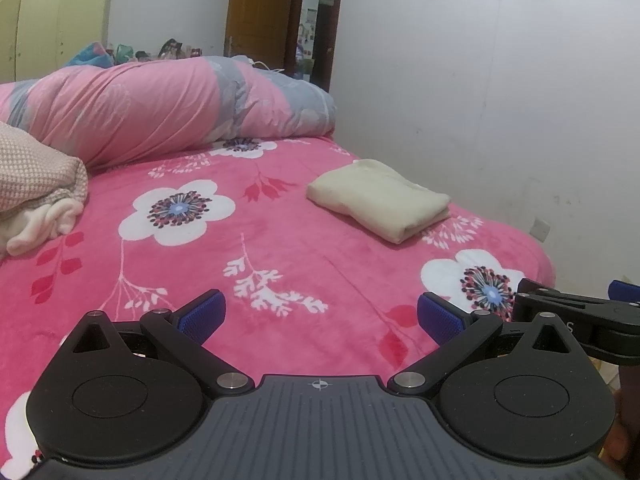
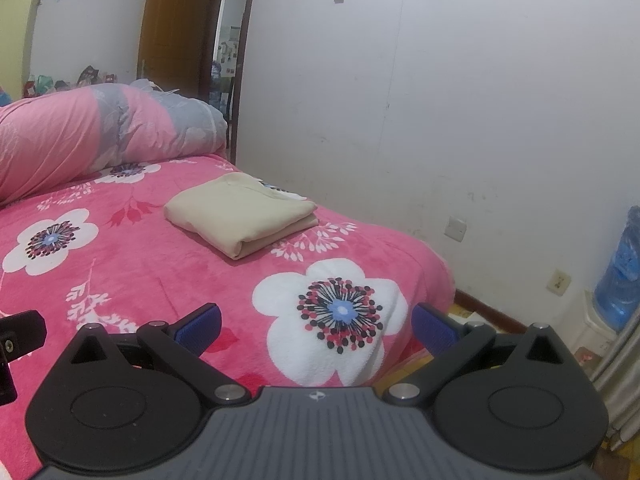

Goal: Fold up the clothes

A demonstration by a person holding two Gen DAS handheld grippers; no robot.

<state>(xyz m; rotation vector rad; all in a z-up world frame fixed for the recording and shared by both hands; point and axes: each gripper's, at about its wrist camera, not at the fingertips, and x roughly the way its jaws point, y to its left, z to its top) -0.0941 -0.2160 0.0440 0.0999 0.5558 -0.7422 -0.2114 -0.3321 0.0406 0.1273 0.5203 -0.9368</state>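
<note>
**Both grippers empty above the bed, folded garment lying ahead**

The left gripper [image 1: 321, 318] has its jaws spread wide, blue pads [image 1: 204, 314] well apart with nothing between them. It hovers over the near part of the bed. The right gripper [image 2: 316, 322] shows the same stance: jaws spread, blue pads [image 2: 200, 326] apart and empty, positioned over the bed's near corner. In the left wrist view, the right gripper's black body appears at the right edge, just beside the left one.

Ahead of both lies the folded cream garment [image 1: 378, 200], a neat rectangular bundle resting flat on the pink floral bedspread [image 1: 240, 248], toward the side of the bed nearest the white wall [image 1: 500, 100]. It is apart from both grippers.

Farther back, a rolled pink and grey quilt [image 1: 160, 112] lies across the far end of the bed. At the left edge, a heap of dotted beige and pale pink cloth [image 1: 36, 196] sits on the bedspread. Behind the quilt stands a brown door [image 1: 260, 8], open. In the right wrist view, a blue water bottle [image 2: 620, 268] stands by the wall.
</note>
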